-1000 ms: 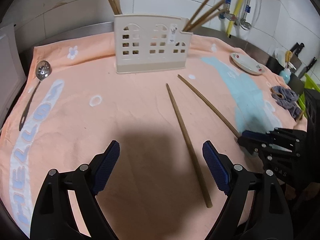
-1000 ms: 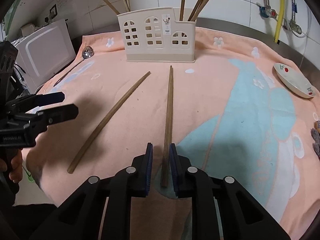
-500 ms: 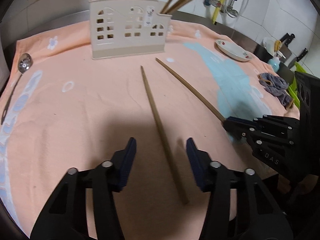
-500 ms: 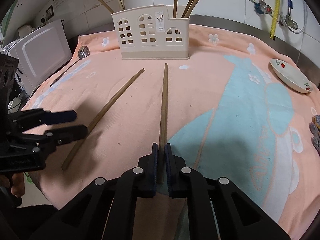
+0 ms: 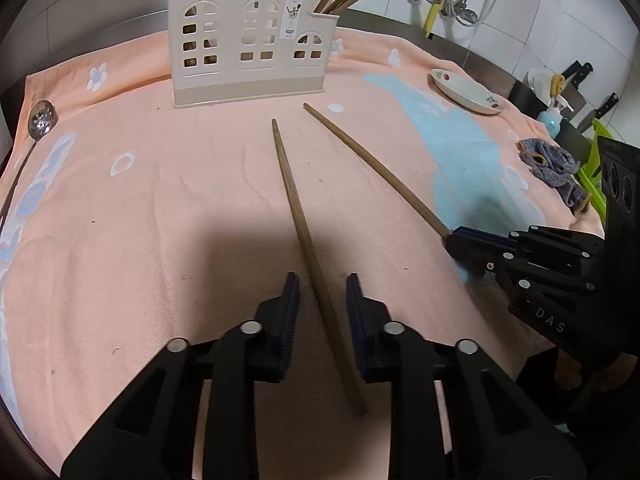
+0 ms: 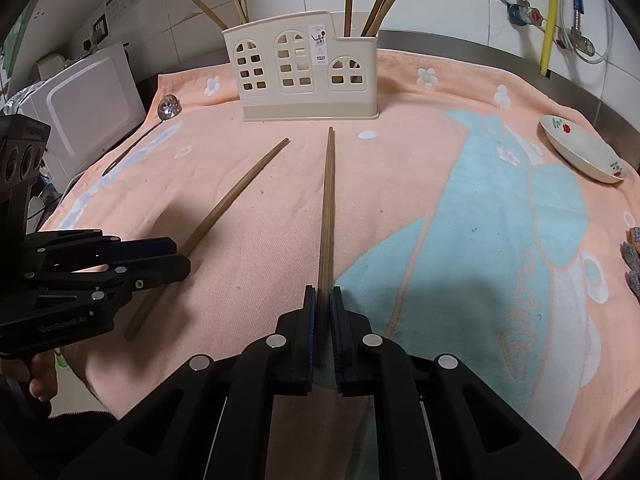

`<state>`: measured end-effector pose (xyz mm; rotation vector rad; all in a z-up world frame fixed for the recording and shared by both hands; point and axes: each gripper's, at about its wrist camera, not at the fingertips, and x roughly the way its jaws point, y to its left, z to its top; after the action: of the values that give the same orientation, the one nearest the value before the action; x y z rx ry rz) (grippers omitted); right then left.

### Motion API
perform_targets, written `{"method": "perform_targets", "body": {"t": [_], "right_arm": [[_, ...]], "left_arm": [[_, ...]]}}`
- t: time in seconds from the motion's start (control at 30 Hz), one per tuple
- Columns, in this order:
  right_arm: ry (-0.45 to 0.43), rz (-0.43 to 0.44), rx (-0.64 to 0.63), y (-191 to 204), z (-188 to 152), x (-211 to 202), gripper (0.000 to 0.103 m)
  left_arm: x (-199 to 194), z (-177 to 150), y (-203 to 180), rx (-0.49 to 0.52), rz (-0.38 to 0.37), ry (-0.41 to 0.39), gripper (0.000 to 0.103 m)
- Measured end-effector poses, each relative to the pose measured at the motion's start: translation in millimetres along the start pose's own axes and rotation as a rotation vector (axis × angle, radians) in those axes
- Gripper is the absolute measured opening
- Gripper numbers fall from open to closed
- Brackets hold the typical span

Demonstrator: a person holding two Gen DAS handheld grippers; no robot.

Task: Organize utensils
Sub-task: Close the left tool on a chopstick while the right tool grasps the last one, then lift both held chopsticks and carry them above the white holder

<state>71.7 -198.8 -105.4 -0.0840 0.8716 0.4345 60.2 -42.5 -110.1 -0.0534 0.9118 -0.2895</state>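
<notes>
Right gripper (image 6: 323, 300) clamps chopstick (image 6: 327, 208) — tip toward holder (image 6: 300, 76); left gripper (image 5: 319, 292) closing.

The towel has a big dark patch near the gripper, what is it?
Left wrist view: a soft shadow falls on the towel ahead of the left gripper. Right wrist view: a similar shadow darkens the towel beside the right gripper.
</notes>
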Motion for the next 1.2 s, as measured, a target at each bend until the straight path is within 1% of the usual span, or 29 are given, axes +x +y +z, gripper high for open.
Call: {"method": "perform_targets", "body": {"t": [0.17, 0.33, 0.37, 0.4, 0.47, 0.6, 0.77, 0.9, 1.07, 1.2], "right_arm": [[0.0, 0.002, 0.002, 0, 0, 0, 0.007], [-0.005, 0.001, 0.003, 1, 0, 0, 0.007], [-0.007, 0.001, 0.003, 1, 0, 0, 0.007], [-0.008, 0.0, 0.004, 2, -1, 0, 0.007], [-0.01, 0.0, 0.005, 2, -1, -1, 0.007], [-0.034, -0.009, 0.002, 1, 2, -8, 0.007], [-0.09, -0.019, -0.017, 3, 14, -25, 0.007], [-0.16, -0.02, -0.037, 5, 31, -45, 0.007], [-0.236, -0.013, -0.052, 6, 53, -64, 0.007], [-0.287, 0.001, -0.057, 7, 74, -73, 0.007]], "left_arm": [[1, 0, -3, 0.015, 0.024, 0.009, 0.018], [4, 1, -6, 0.034, 0.05, 0.019, 0.018], [4, 1, -5, 0.028, 0.05, 0.018, 0.016], [4, 1, -4, 0.021, 0.058, 0.016, 0.01], [3, 2, -1, 0.018, 0.073, 0.012, 0.008], [-3, 6, 4, 0.015, 0.07, -0.006, 0.007], [-20, 18, 12, 0.016, 0.072, -0.056, 0.006], [-39, 31, 17, 0.025, 0.071, -0.114, 0.006], [-60, 55, 23, 0.034, 0.05, -0.189, 0.006], [-68, 73, 24, 0.039, 0.03, -0.228, 0.006]]}}
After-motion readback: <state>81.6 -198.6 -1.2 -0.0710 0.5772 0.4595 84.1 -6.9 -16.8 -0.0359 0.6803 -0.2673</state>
